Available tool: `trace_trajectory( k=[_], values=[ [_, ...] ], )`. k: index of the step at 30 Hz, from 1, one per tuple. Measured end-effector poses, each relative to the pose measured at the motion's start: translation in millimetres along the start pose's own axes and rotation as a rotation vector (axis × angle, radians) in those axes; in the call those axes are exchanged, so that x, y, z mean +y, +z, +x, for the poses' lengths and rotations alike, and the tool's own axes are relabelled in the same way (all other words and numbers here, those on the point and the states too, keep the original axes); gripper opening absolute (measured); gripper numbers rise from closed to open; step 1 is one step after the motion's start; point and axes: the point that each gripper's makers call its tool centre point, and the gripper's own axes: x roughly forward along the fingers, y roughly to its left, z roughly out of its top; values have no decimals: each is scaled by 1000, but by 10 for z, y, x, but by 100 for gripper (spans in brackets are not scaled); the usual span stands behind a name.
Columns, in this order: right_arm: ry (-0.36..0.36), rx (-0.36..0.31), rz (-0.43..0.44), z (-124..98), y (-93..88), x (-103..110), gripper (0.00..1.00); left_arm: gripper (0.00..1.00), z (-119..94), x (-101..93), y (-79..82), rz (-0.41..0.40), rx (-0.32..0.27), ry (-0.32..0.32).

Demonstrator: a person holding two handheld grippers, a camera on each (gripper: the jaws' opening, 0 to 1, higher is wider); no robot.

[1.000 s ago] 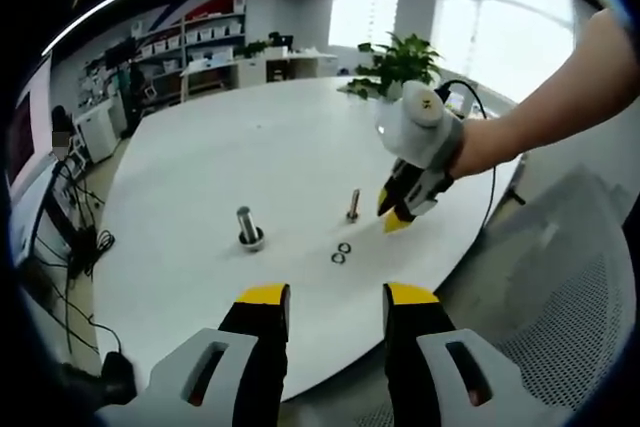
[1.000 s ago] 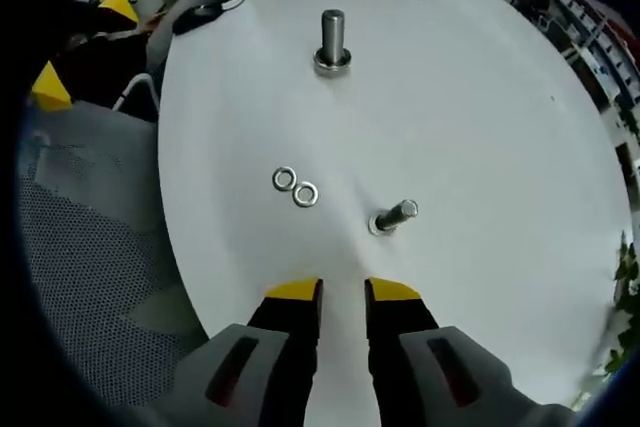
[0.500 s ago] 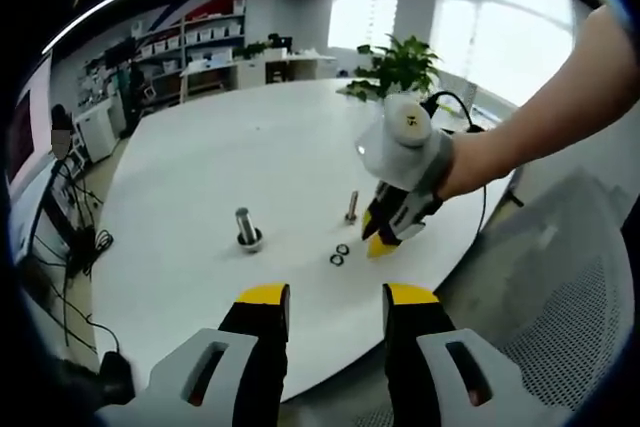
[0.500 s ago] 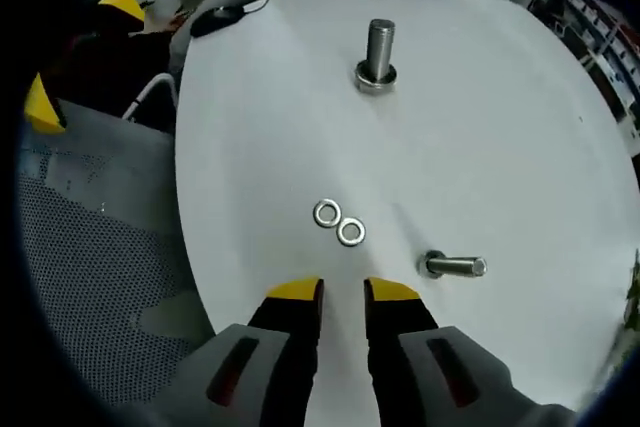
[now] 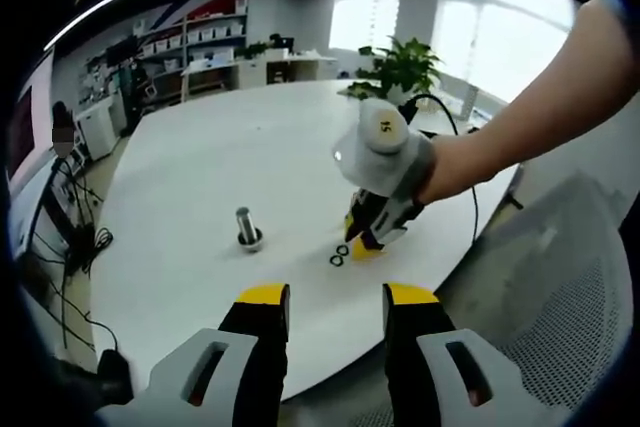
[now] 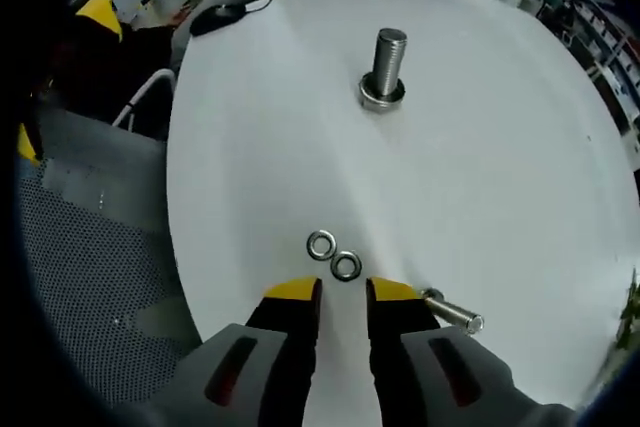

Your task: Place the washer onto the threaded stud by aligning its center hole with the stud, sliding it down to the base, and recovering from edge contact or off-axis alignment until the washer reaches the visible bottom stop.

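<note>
Two small steel washers (image 6: pixel 321 244) (image 6: pixel 346 266) lie side by side, touching, on the white round table (image 6: pixel 250 147). My right gripper (image 6: pixel 343 292) hovers just short of them, jaws narrowly open with nothing between. A thick threaded stud (image 6: pixel 387 67) stands upright on its base farther off. A thinner stud (image 6: pixel 450 310) sits just beside my right fingertip. In the left gripper view, the right gripper (image 5: pixel 365 243), held by a hand, points down at the washers (image 5: pixel 338 255), with the thick stud (image 5: pixel 247 227) to their left. My left gripper (image 5: pixel 337 297) hangs open off the table edge.
A grey mesh chair (image 6: pixel 90 277) stands at the table's near edge. A potted plant (image 5: pixel 400 65) and a cable (image 5: pixel 470 217) are at the far side of the table. Shelves and desks line the room's back wall. The table top around both studs is bare.
The right gripper has moved down and in toward the washers, which now lie just ahead of its tips. The thin stud has slid beside its right finger. The left gripper has stayed put.
</note>
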Motion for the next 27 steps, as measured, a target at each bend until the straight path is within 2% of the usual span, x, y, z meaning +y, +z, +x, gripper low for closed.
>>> trace_trajectory(
  k=[4, 7, 8, 16, 22, 27],
  values=[
    [8, -5, -9, 12, 42, 5, 20, 35, 1, -3, -5, -2, 1, -2],
    [-2, 2, -123, 17, 43, 7, 19, 35, 2, -4, -1, -2, 0, -3],
    [9, 0, -94, 23, 37, 38, 18, 35, 3, -6, 0, -3, -1, -4],
    [36, 15, -90, 31, 55, -17, 16, 35, 3, -5, -14, -8, 4, -5],
    [40, 104, -159, 37, 58, 12, 15, 35, -2, 1, -3, -8, 0, -3],
    [36, 210, -201, 37, 52, 20, 15, 35, -7, 5, -1, -9, -3, 0]
  ],
)
